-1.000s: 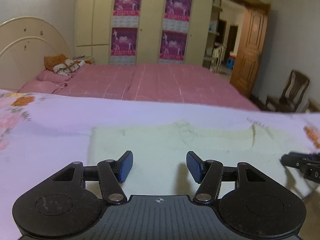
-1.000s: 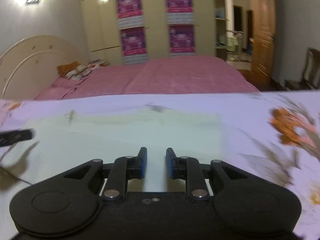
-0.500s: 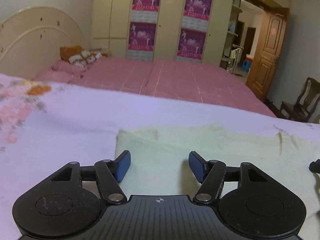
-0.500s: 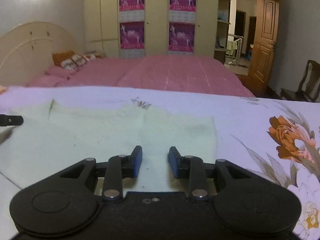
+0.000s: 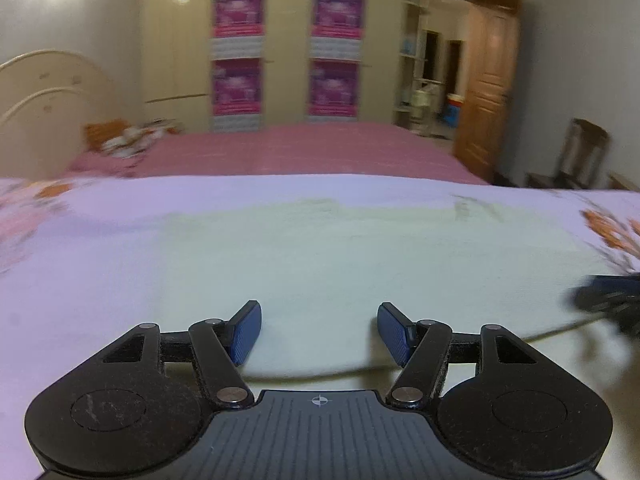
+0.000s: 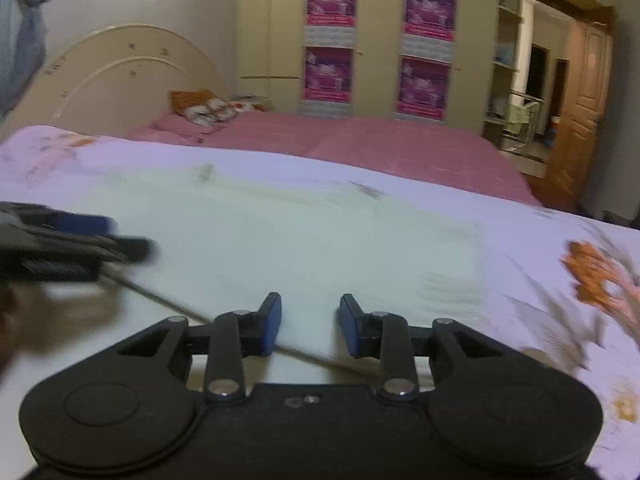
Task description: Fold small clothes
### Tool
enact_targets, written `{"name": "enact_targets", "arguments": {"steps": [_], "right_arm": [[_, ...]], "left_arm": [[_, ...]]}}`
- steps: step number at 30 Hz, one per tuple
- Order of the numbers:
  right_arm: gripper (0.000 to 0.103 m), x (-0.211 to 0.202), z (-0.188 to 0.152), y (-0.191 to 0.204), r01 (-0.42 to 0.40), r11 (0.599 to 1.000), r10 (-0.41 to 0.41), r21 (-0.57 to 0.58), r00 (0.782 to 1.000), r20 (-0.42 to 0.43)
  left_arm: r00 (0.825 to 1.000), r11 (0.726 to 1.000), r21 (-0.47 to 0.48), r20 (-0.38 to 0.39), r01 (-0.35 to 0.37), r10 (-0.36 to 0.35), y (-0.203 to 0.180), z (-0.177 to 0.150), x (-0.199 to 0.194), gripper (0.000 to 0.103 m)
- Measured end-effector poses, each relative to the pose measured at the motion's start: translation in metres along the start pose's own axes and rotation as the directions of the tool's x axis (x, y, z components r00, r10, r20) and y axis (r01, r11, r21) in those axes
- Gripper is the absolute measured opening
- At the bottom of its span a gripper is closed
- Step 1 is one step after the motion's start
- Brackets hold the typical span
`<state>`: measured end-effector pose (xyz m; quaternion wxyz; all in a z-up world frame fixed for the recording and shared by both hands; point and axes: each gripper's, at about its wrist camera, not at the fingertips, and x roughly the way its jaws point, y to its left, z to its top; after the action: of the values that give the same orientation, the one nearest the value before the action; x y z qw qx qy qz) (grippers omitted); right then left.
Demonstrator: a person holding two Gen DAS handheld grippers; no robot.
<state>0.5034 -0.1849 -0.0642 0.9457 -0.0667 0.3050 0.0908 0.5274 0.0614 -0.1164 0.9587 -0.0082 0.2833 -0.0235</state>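
A pale green garment (image 5: pixel 360 256) lies spread flat on a lilac flowered sheet (image 5: pixel 80 264), its long side running across both views and its near hem close to the sheet's near edge. Its left edge stops well short of the sheet's left side, where blurred pink and orange flowers show.

In the left wrist view, the left gripper (image 5: pixel 319 334) hovers over the near hem of the garment, towards its left part. Its blue pads stand wide apart with only flat cloth showing in the gap; neither pad presses on a fold, and nothing is pinched. The hem line runs just under the fingertips. At the right edge of this view the right gripper shows as a dark blur (image 5: pixel 612 300) over the cloth's right end.

In the right wrist view, the left gripper appears blurred at the far left (image 6: pixel 80 240), above the garment. The right gripper (image 6: pixel 310 328) sits over the near hem towards the garment's right part. Its jaws are parted more narrowly, with bare cloth between the pads and no grip on it. The garment's right edge (image 6: pixel 478 264) lies beyond the right finger, and past it an orange flower (image 6: pixel 596 276) is printed on the sheet.

Behind the sheet's far edge stretches a pink bed (image 6: pixel 360 140).
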Motion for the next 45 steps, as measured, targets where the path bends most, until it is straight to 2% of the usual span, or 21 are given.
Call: {"name": "enact_targets", "arguments": {"steps": [2,4,6,10,11,13,14,16,17,25,30,34,37,45], "right_arm": [[0.029,-0.003,-0.005,-0.026,0.049,0.996,-0.048,0.071,0.999,-0.012],[0.028,-0.005,-0.007,-0.04,0.049,0.992,-0.047,0.114,0.999,-0.017],[0.032,-0.002,-0.009,-0.042,0.054,0.993,-0.052,0.105,0.998,-0.025],[0.033,-0.002,-0.002,-0.036,0.072,0.992,-0.068,0.103,0.997,-0.035],[0.033,-0.012,-0.002,-0.034,0.062,0.993,-0.061,0.1,0.998,-0.01],[0.032,-0.028,-0.006,-0.028,0.039,0.998,-0.041,0.055,0.998,0.043],[0.032,-0.026,-0.007,-0.024,0.032,0.999,-0.033,0.031,0.999,0.03],[0.032,-0.009,-0.011,-0.025,0.041,0.999,-0.039,0.022,0.997,-0.06],[0.032,-0.008,-0.013,-0.023,0.046,0.999,-0.045,0.006,0.998,-0.042],[0.033,-0.007,-0.005,-0.02,0.058,0.998,-0.059,-0.024,0.995,-0.077],[0.037,-0.044,-0.001,-0.024,0.013,0.999,-0.012,0.04,1.0,-0.024],[0.037,-0.069,-0.013,-0.03,-0.009,0.997,0.012,0.08,0.999,-0.042],[0.037,-0.089,-0.026,-0.035,-0.011,0.994,0.017,0.106,0.999,-0.052],[0.037,-0.148,-0.067,-0.044,-0.018,0.986,0.032,0.166,0.996,-0.082]], "left_arm": [[1.0,0.999,-0.032,-0.006,0.008,-0.008,0.019,-0.005,-0.005,0.064],[1.0,1.0,-0.016,-0.009,0.01,-0.01,0.019,-0.007,-0.006,0.064],[1.0,0.999,0.033,-0.015,-0.024,0.024,0.009,-0.007,-0.001,0.064],[1.0,0.999,0.022,0.006,-0.028,0.028,0.002,0.002,-0.011,0.064],[0.999,0.999,0.033,0.009,-0.033,0.033,0.005,0.0,-0.019,0.064],[0.999,0.999,0.04,-0.032,-0.037,0.038,0.007,-0.004,-0.011,0.064],[0.999,0.999,0.039,-0.029,-0.036,0.037,0.007,-0.005,-0.01,0.064],[0.998,0.998,0.046,-0.037,-0.042,0.043,0.005,-0.003,-0.009,0.064],[0.998,0.998,0.047,-0.04,-0.044,0.046,0.005,-0.003,-0.009,0.064],[0.996,0.996,0.072,-0.062,-0.055,0.06,0.002,0.003,-0.015,0.065],[0.997,0.996,0.079,-0.055,-0.049,0.053,0.002,-0.003,-0.044,0.065],[0.995,0.995,0.1,-0.089,-0.03,0.039,0.004,-0.022,-0.073,0.065],[0.994,0.993,0.106,-0.098,-0.042,0.052,0.008,-0.039,-0.1,0.065],[0.993,0.997,0.05,-0.098,-0.063,0.068,0.015,-0.083,-0.182,0.065]]}}
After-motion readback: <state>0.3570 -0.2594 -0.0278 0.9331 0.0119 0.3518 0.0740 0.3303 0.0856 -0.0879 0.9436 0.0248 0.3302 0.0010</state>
